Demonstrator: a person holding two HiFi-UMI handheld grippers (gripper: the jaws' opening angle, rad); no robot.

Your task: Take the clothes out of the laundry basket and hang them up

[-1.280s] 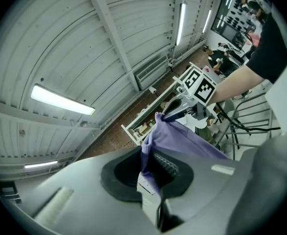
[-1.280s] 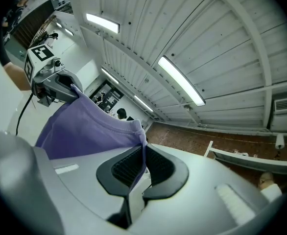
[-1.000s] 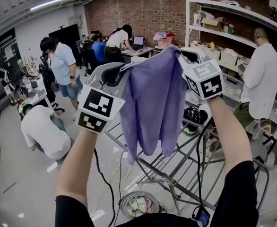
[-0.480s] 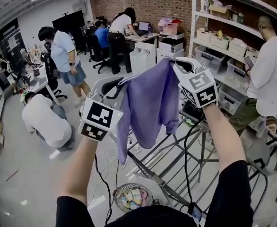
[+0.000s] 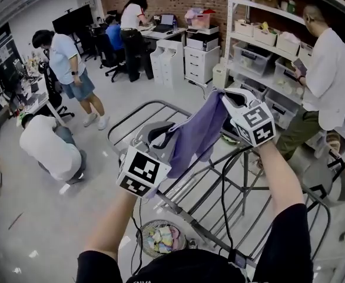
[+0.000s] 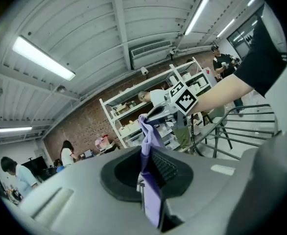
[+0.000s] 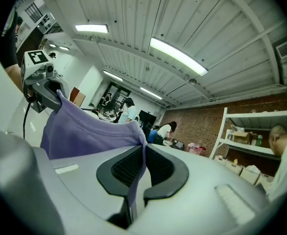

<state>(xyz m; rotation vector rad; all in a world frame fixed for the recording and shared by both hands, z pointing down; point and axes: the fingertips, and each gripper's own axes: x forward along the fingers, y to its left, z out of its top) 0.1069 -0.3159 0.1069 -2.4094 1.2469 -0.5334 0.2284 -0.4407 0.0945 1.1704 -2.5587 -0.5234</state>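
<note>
The left gripper [image 5: 162, 137] and the right gripper [image 5: 224, 99] are both held out in front of the person, each pressed shut on the top edge of a purple garment [image 5: 195, 132]. In the left gripper view the cloth [image 6: 146, 133] runs straight into the closed jaws [image 6: 151, 185], pinched between the ribbed pads, and stretches away to the other gripper. In the right gripper view it is the same story: a fold of purple [image 7: 84, 129] is nipped between the jaws [image 7: 136, 173]. The right gripper is held higher than the left, so the garment slopes down between them, part of it hanging loose.

It hangs above a metal drying rack [image 5: 190, 223], over the bars; whether it touches them I cannot tell. On the floor below, close to the person's body, stands the laundry basket [image 5: 141, 242], with a few pale coloured clothes in it.

Round about, one person [image 5: 46, 149] crouches on the floor at the left, and another in white [image 5: 325, 81] stands by the shelves [image 5: 266, 37] at the right.
</note>
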